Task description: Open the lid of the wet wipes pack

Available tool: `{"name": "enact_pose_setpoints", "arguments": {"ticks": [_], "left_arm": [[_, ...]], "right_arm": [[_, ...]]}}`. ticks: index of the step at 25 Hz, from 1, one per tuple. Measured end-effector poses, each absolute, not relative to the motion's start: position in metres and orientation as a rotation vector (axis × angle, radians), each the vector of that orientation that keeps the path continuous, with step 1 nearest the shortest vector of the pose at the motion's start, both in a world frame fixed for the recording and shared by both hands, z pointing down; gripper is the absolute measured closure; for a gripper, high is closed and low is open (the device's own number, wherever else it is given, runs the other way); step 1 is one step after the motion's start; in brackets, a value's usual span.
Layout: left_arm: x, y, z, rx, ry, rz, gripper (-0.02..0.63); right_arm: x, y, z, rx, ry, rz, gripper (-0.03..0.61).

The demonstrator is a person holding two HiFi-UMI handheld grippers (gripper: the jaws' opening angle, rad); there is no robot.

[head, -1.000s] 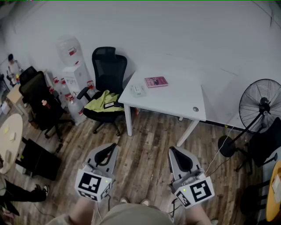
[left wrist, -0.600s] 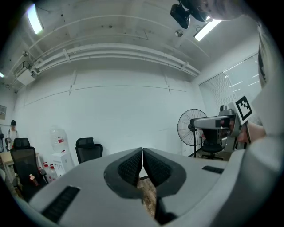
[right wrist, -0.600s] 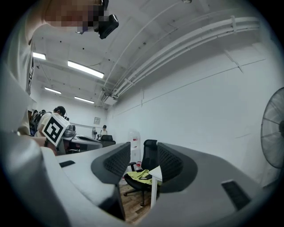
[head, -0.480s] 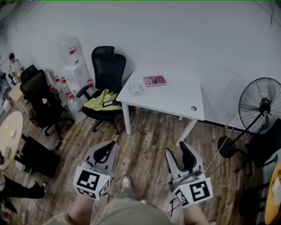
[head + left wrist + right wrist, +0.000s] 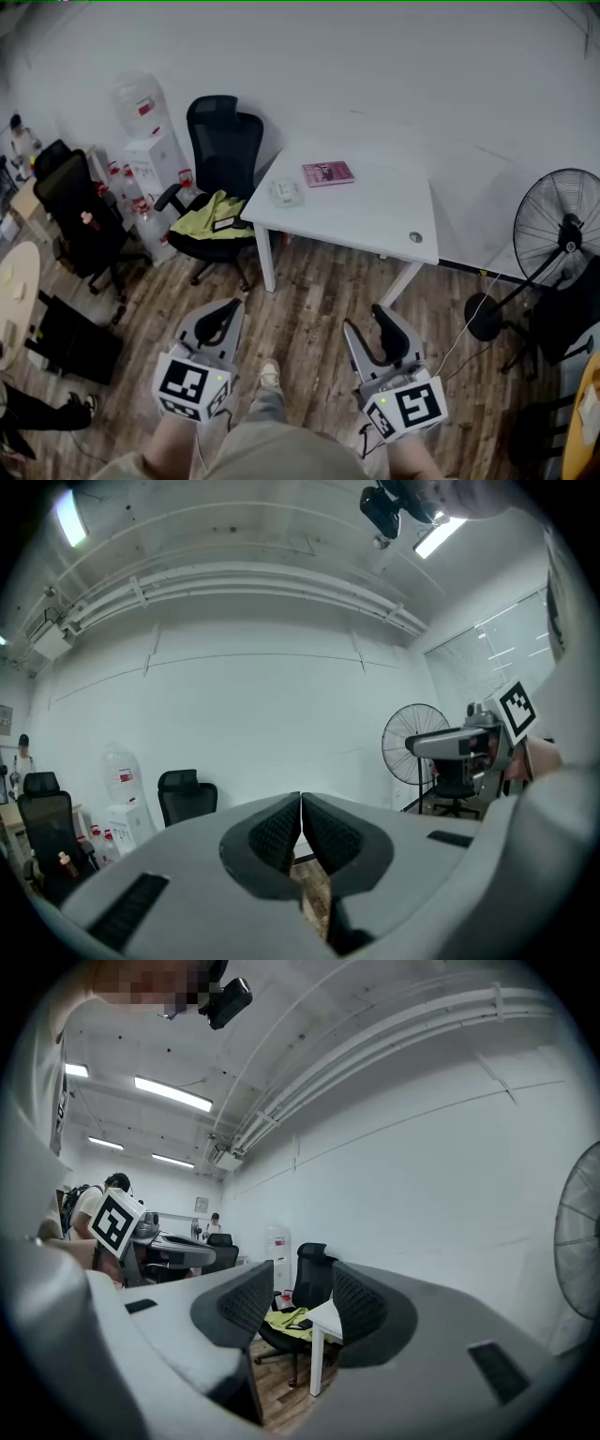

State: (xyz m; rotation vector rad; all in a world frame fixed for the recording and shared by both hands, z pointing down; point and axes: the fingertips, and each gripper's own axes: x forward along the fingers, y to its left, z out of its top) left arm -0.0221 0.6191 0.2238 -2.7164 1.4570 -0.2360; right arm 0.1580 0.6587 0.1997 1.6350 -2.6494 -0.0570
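Observation:
The wet wipes pack [image 5: 286, 192], small and pale, lies near the left end of the white table [image 5: 375, 211], with a pink book [image 5: 328, 173] just behind it. Both grippers are held low over the wooden floor, well short of the table. In the head view my left gripper [image 5: 233, 307] is shut with nothing in it; in the left gripper view its pads [image 5: 281, 829] meet. My right gripper [image 5: 364, 319] has its jaws opening, wide apart and empty. In the right gripper view [image 5: 300, 1299] the table's left corner [image 5: 328, 1317] shows between the jaws.
A black office chair [image 5: 220, 145] with a yellow-green garment [image 5: 216, 216] stands left of the table, beside a water dispenser [image 5: 150, 155]. A standing fan [image 5: 562, 230] is at the right. More chairs [image 5: 75, 206] and a round table [image 5: 14, 281] are at the left.
My right gripper's jaws went from shut to wide apart. Both grippers shifted slightly and sit lower in the head view. A foot has stepped forward between them.

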Motion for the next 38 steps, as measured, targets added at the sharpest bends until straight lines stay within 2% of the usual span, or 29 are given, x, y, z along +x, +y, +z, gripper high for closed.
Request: {"name": "enact_pose_setpoints", "arguments": {"ticks": [24,31,38], "left_arm": [[-0.084,0.292,0.228,-2.783,1.401,-0.279,0.591],[-0.094,0.223,0.238,-2.783,1.48,-0.282,0.59],[-0.073,0.149,0.261,-2.769,1.478,-0.381,0.589]], "right_arm": [[0.079,0.332,0.2,1.63,-2.554,-0.029,0.373],[0.075,0.26,0.221,1.577,-2.531,0.012,0.373],[0.091,0.169,0.239,1.526,-2.566,0.051,0.373]]}}
